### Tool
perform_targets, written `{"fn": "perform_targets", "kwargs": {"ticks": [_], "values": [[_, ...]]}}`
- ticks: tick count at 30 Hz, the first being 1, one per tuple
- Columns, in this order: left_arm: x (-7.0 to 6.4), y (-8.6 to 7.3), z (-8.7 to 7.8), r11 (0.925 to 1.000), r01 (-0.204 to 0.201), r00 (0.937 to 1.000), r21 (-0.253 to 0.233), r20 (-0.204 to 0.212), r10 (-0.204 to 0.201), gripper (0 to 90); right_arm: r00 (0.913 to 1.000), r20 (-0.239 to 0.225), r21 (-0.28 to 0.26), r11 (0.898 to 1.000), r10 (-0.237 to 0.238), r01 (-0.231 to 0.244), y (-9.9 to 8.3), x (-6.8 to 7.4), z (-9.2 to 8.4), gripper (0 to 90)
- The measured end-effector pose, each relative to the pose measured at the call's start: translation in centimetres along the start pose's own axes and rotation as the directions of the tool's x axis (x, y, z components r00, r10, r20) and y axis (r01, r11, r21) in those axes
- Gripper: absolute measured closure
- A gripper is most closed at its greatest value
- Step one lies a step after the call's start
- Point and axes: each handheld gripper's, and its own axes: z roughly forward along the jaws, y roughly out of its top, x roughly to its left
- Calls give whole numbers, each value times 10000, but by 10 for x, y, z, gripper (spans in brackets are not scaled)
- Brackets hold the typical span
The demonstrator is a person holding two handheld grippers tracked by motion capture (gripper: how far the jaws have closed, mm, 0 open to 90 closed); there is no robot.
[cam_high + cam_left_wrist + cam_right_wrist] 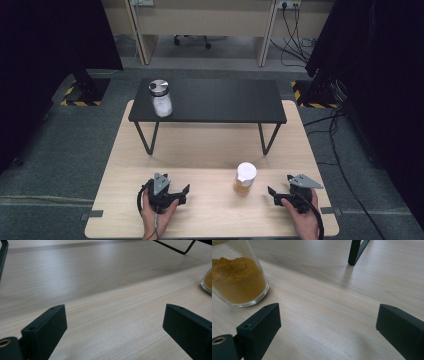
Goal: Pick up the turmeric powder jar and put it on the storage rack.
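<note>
The right hand-held gripper [276, 194] is resting low on the desk [210, 150] at about 5 o'clock, its jaws standing wide apart with nothing between them. The left hand-held gripper [182, 193] is sitting at about 7 o'clock, likewise released and empty. The glass jar of orange powder [244, 178], wearing a white lid, is standing upright between the two, nearer the right one, at roughly 10 o'clock in the right gripper view [237, 277]. The likely trouble is a glancing approach: a jaw tip nudging the smooth, rounded glass could be sliding or tipping it before the pads are closing squarely. Gripping only the lid might be loosening it and spilling powder. Farther out, at 11 o'clock, a second lidded jar [161, 98] is standing near the edge of the black raised shelf [225, 100].
</note>
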Motion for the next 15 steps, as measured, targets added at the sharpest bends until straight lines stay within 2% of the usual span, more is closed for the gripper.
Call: {"fn": "perform_targets", "kwargs": {"ticks": [10,15], "values": [[0,-1,0,10000,2,10000,-32,0,-2,50,10000,-62,4,10000,-27,27,0,-1,0,60],[0,-1,0,10000,0,10000,-36,3,0,50,9967,-793,-152,9998,-163,151,-3,-14,-1,59]]}}
